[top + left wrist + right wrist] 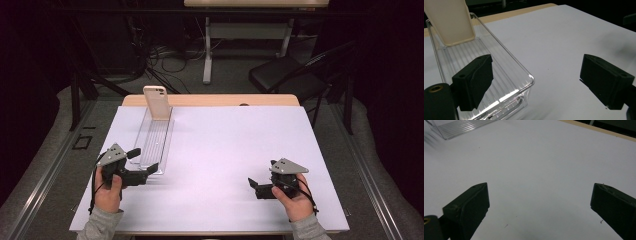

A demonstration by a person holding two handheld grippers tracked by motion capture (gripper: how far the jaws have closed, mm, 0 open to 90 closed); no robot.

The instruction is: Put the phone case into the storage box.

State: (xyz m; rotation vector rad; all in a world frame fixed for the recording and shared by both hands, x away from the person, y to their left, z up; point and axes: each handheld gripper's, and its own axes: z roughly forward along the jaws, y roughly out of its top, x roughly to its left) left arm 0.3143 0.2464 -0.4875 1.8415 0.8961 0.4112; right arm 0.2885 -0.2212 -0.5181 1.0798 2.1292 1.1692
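Two grippers are out on the white table (225, 150), and neither one holds anything; the left gripper (142, 164) sits at about eight o'clock on the tabletop with its jaws spread wide, one jaw over the near end of the clear tray (155, 137) and the other outside the tray's near corner, so the tray's end wall stands between them; in the left gripper view the tray wall (506, 57) runs up between the two black jaws, and I cannot tell whether either pad touches the plastic; the cream phone (156, 102) stands propped upright at the far end of the tray, at about eleven o'clock, well apart from both tools; the right gripper (256, 187) rests at about four o'clock, jaws spread just as wide over bare white surface; in the right gripper view a corner of the tray (461, 128) shows far off at ten o'clock; my reading is that the work has barely begun; the left tool looks lined up to pinch the tray's near end, but no grip is made, and the tray and phone look undisturbed.
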